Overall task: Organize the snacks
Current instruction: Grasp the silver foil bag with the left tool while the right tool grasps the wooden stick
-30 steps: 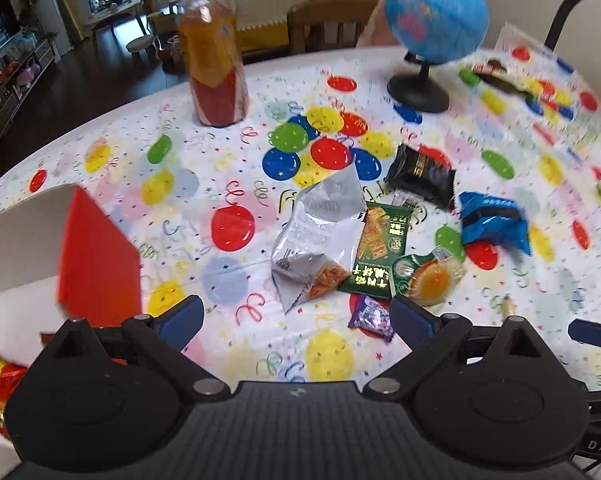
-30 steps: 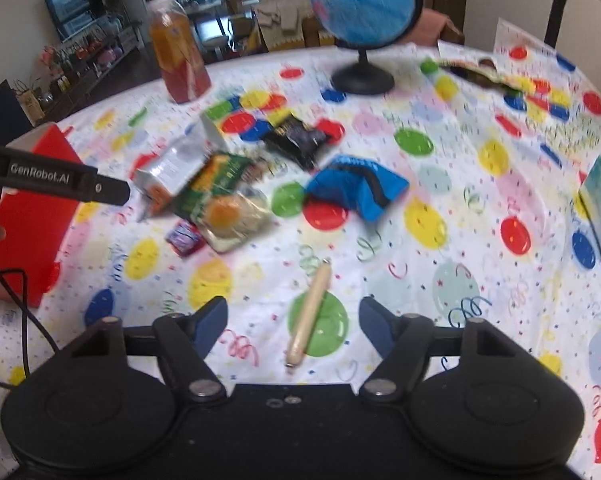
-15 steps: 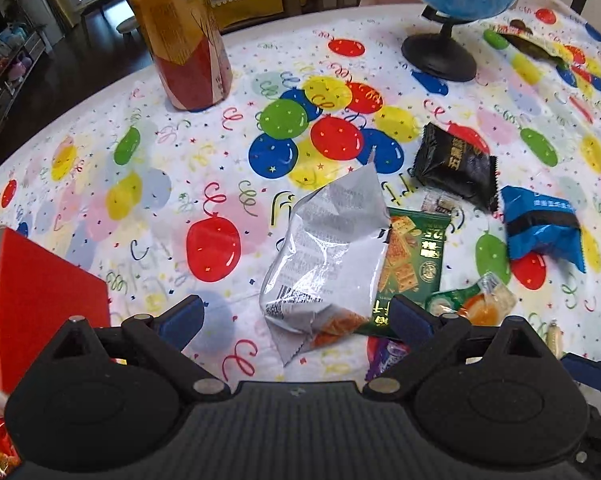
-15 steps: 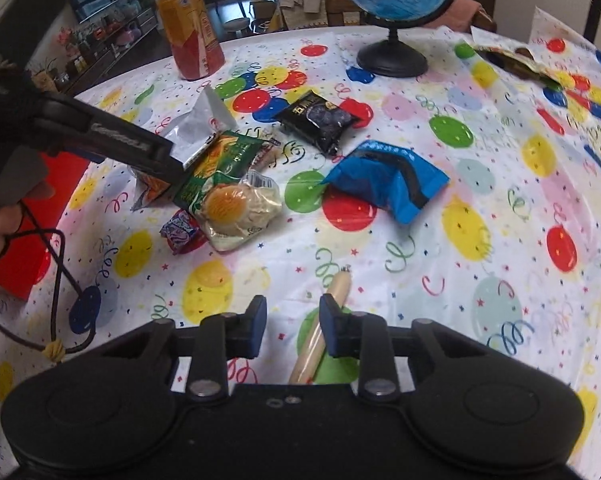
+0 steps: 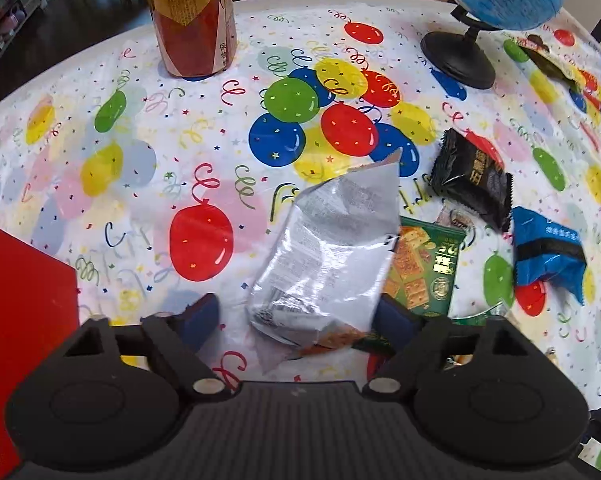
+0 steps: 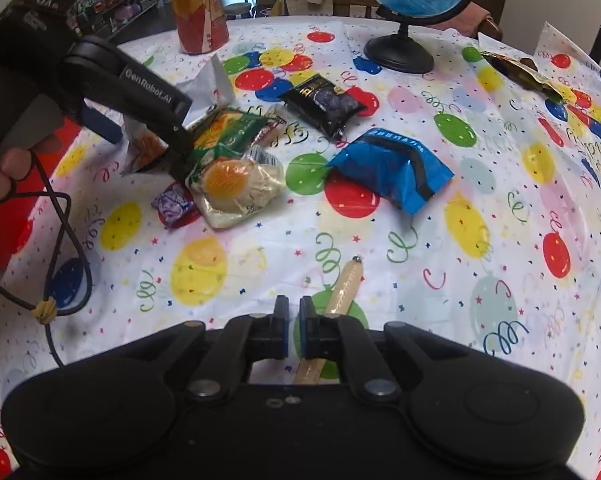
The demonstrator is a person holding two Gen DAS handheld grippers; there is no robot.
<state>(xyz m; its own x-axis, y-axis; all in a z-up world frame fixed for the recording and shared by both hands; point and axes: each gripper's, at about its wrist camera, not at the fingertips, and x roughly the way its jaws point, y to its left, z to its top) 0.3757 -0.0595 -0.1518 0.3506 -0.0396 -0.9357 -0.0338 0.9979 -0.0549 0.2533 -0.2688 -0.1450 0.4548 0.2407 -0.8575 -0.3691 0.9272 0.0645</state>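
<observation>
Left gripper (image 5: 296, 318) straddles the silver bag (image 5: 328, 256); right gripper (image 6: 294, 320) is closed beside the sausage stick (image 6: 342, 288).

The silver bag lies directly ahead of the left gripper, long axis running away from it and leaning right, near end between the jaws. The jaws have just been closing and are not yet seated: a gap remains at the left pad, while the right pad is at or near the bag's edge. The bag overlaps the green pack (image 5: 424, 272); the red box (image 5: 24, 312) stands just to the left, probably the drop point. On the right, the jaws have just closed with nothing visible between the tips. The stick lies just right of them, and whether it is caught lower down cannot be told.
</observation>
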